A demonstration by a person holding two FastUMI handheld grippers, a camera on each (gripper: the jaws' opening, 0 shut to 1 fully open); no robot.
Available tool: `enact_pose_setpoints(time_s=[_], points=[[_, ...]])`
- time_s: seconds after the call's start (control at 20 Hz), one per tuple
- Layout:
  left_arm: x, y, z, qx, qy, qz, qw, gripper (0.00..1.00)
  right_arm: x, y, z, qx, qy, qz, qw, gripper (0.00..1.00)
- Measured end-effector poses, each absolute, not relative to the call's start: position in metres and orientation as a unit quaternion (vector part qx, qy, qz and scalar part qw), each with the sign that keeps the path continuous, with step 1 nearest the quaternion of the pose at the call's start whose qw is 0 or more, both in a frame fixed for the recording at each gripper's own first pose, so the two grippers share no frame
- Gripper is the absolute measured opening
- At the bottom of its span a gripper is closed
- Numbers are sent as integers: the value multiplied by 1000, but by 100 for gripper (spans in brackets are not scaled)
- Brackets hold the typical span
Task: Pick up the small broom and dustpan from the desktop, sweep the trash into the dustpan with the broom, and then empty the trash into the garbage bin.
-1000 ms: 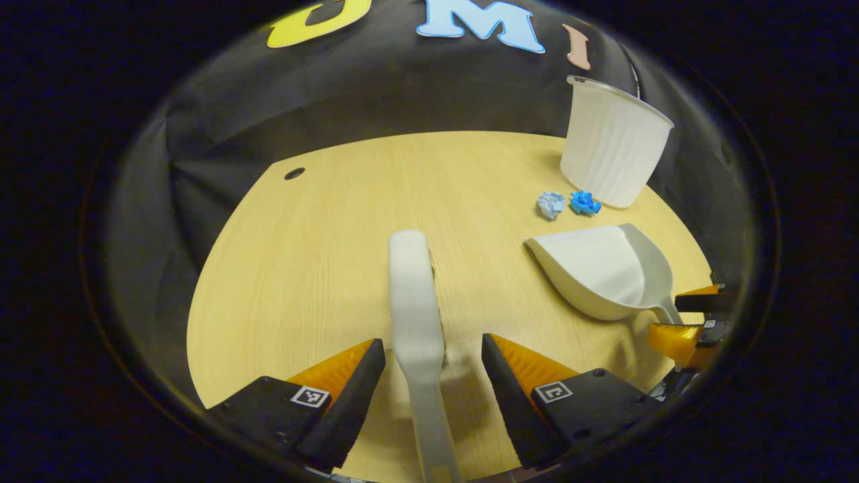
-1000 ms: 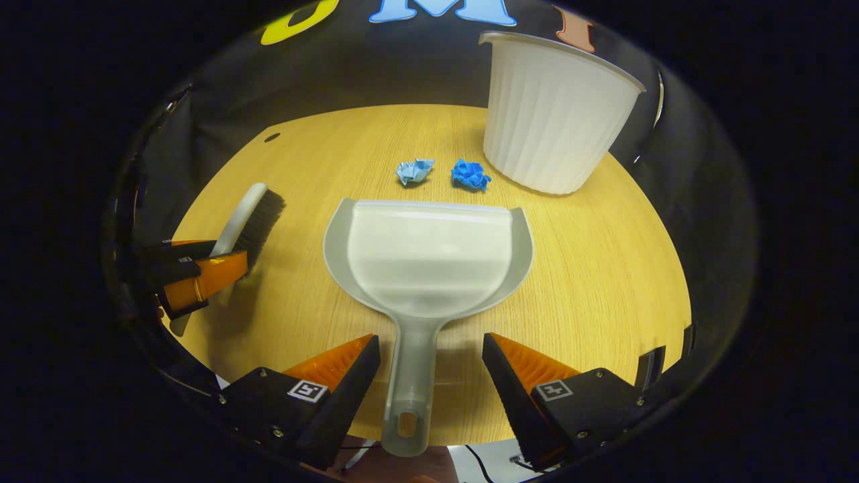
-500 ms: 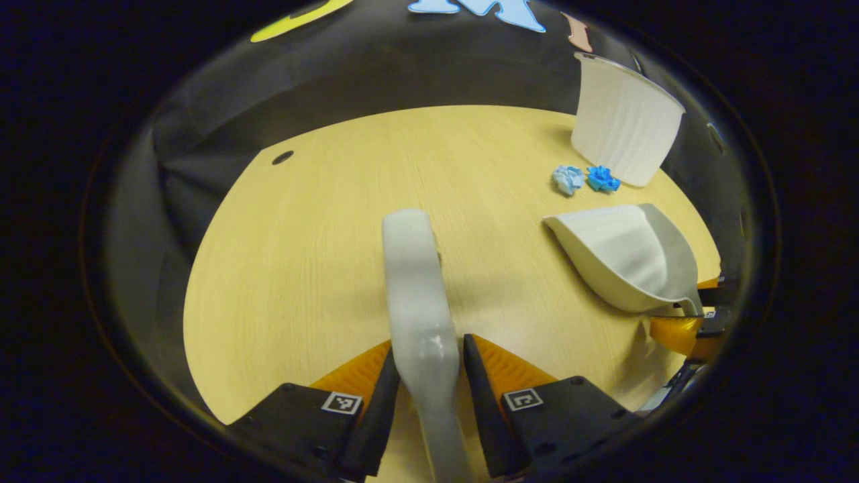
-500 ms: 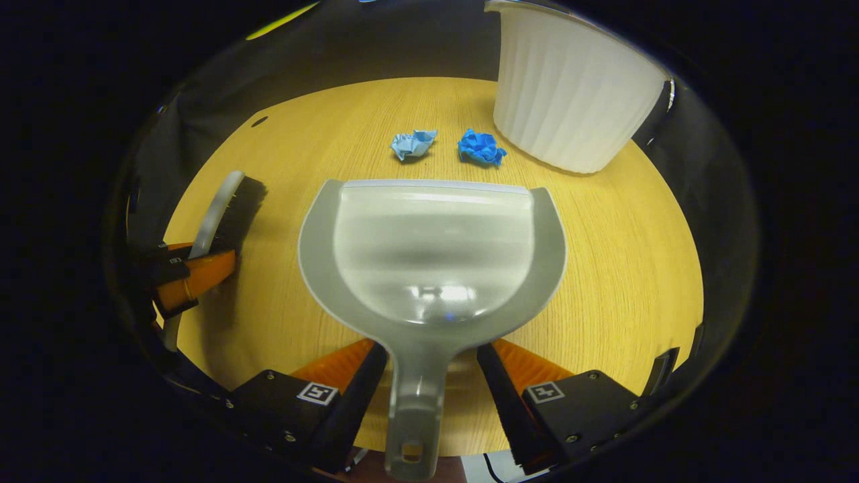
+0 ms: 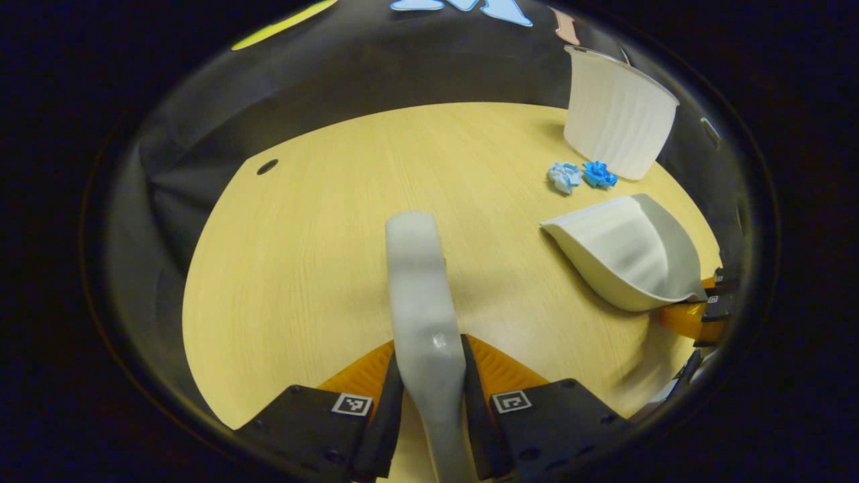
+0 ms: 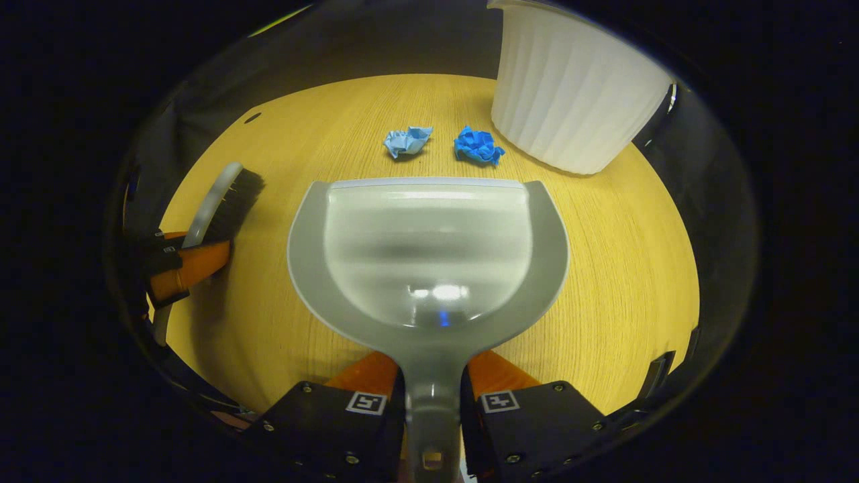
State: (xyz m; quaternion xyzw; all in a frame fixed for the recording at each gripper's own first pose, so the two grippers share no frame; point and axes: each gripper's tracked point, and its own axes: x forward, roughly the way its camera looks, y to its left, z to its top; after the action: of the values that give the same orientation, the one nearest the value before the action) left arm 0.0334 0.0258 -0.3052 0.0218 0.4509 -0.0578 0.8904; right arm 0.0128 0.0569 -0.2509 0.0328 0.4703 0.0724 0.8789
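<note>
In the left gripper view my left gripper (image 5: 429,402) is shut on the white handle of the small broom (image 5: 419,282), which points away from me over the wooden desktop (image 5: 309,235). My right gripper (image 6: 433,402) is shut on the grey dustpan's (image 6: 429,248) handle; the pan's lip faces two crumpled paper balls, a pale blue one (image 6: 407,141) and a darker blue one (image 6: 478,145). The white ribbed garbage bin (image 6: 570,87) stands just right of them. In the right gripper view the broom's black bristles (image 6: 235,201) show at far left, with the left gripper (image 6: 181,268) on its handle.
In the left gripper view the dustpan (image 5: 631,248), both paper balls (image 5: 580,176) and the bin (image 5: 614,117) sit at the right. A small dark hole (image 5: 267,166) marks the desktop's far left. The desk's curved edge runs close under both grippers.
Both grippers went from open to shut, the left on the broom handle and the right on the dustpan handle. The dustpan now looms larger and closer in the right gripper view.
</note>
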Motion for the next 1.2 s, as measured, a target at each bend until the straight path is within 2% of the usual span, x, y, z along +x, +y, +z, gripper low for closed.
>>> enact_pose_setpoints(time_s=[0.05, 0.1, 0.2, 0.25, 0.6, 0.65, 0.8, 0.85, 1.1, 1.2], points=[[35, 25, -305, 20, 451, -59, 890, 53, 12, 57, -251, 30, 471, 74, 879, 37], [36, 24, -305, 18, 451, -62, 890, 51, 13, 55, -249, 30, 468, 72, 880, 37], [39, 22, -305, 10, 453, -65, 889, 51, 13, 55, -251, 29, 469, 74, 880, 31], [40, 21, -304, 3, 455, -68, 888, 48, 13, 55, -251, 28, 469, 76, 879, 35], [82, 6, -300, -3, 455, -84, 887, 53, 14, 35, -253, 12, 472, 98, 876, 32], [90, 2, -299, 5, 453, -90, 887, 51, 14, 32, -252, 11, 473, 104, 875, 32], [110, -13, -298, 12, 452, -102, 886, 53, 16, 23, -247, 3, 470, 118, 875, 32], [116, -18, -297, 11, 453, -106, 885, 48, 17, 21, -244, 4, 470, 127, 873, 32], [152, -46, -294, 30, 454, -135, 880, 48, 25, 5, -243, -18, 474, 157, 867, 32], [165, -59, -294, 43, 458, -151, 875, 51, 27, -4, -245, -29, 476, 165, 863, 32]])
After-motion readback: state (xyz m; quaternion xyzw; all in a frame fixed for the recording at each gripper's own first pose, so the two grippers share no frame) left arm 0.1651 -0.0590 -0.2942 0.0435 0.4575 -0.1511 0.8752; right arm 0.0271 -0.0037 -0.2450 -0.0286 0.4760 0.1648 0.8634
